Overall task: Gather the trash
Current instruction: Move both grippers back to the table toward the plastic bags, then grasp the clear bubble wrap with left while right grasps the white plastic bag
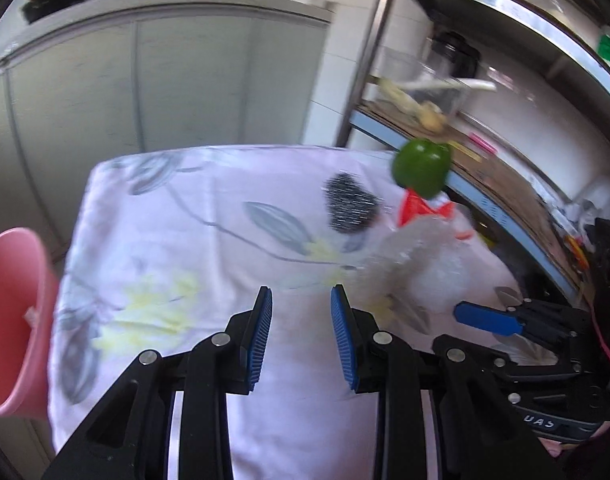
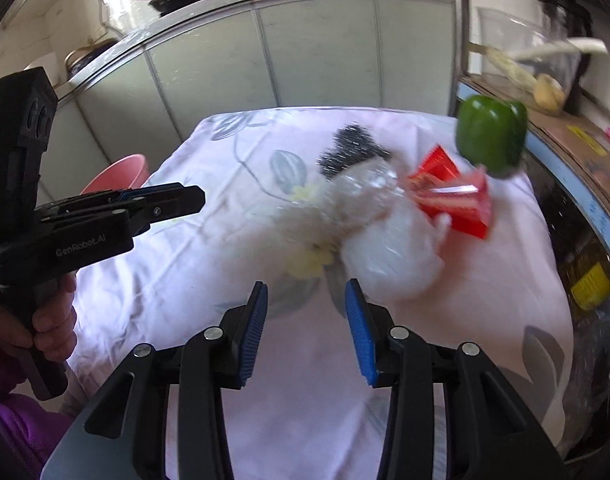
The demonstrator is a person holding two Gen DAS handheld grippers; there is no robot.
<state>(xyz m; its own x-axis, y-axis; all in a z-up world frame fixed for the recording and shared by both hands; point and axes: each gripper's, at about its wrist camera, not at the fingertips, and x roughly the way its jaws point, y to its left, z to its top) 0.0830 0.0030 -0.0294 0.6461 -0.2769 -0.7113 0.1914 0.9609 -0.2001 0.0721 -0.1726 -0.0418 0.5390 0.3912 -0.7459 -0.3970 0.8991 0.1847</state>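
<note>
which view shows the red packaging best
The right wrist view: the red packaging lies large and mostly exposed beside the clear plastic bag. In the left wrist view only a small red piece shows, under the green pepper.

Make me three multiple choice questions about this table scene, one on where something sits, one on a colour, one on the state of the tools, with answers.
1. Where is the pink bin?
A. Beside the table's left edge
B. On the shelf
C. On the cloth

2. What colour is the pepper?
A. Red
B. Green
C. Yellow

3. What is between the right tool's blue pads?
A. The red wrapper
B. The clear plastic bag
C. Nothing

Answers: 1 A, it sits off the cloth at the left. 2 B, plainly green. 3 C, the jaws stand apart with only cloth behind; red wrapper and clear plastic bag lie ahead.
</note>
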